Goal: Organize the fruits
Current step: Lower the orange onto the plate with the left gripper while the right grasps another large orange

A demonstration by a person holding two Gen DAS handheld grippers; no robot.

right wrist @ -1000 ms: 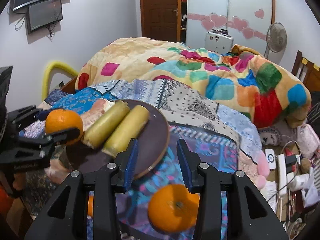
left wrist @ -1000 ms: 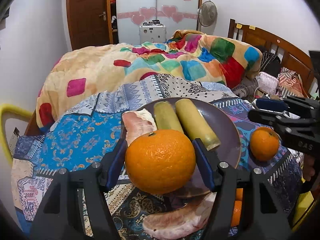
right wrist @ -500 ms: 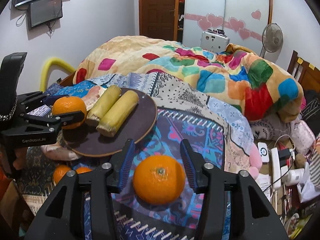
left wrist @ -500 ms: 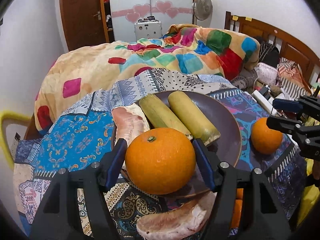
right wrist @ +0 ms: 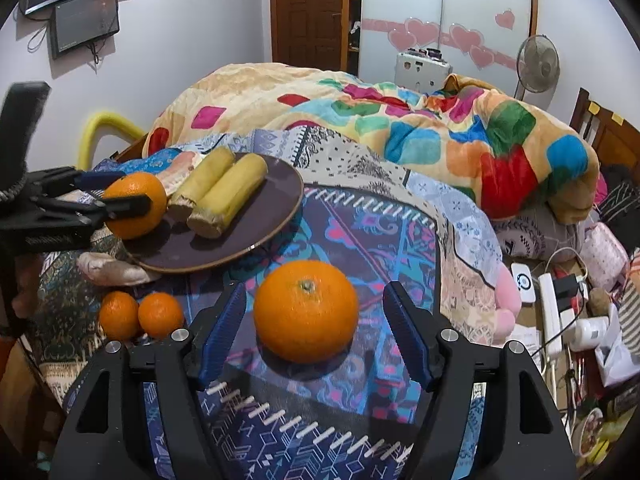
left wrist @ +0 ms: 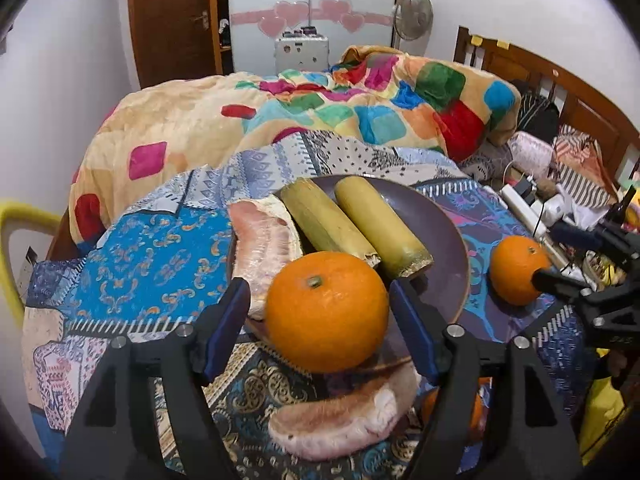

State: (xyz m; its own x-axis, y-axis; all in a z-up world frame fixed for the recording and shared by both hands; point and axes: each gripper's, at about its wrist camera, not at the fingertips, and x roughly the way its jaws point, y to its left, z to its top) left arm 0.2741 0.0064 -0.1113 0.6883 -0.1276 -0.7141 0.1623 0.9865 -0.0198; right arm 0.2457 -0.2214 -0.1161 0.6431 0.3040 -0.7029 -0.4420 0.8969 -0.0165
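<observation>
My left gripper (left wrist: 320,316) holds a large orange (left wrist: 326,312) at the near rim of a dark purple plate (left wrist: 444,240). On the plate lie two yellow-green stalks (left wrist: 360,228) and a pink pomelo piece (left wrist: 262,244). From the right wrist view the left gripper (right wrist: 116,196) grips that orange (right wrist: 138,208). My right gripper (right wrist: 316,332) is open around a second orange (right wrist: 306,316) that rests on the patterned cloth (right wrist: 372,240), with gaps on both sides. It also shows in the left wrist view (left wrist: 518,274).
Another pomelo piece (left wrist: 344,416) lies below the plate. Two small oranges (right wrist: 140,314) sit on the cloth left of my right gripper. A colourful quilt (right wrist: 400,128) is heaped behind. Cables, a power strip (right wrist: 554,312) and clutter lie at the right.
My right gripper has drawn back and its jaws have widened, so the second orange now sits fully between them. The left gripper has kept its orange and shifted slightly over the plate's rim.
</observation>
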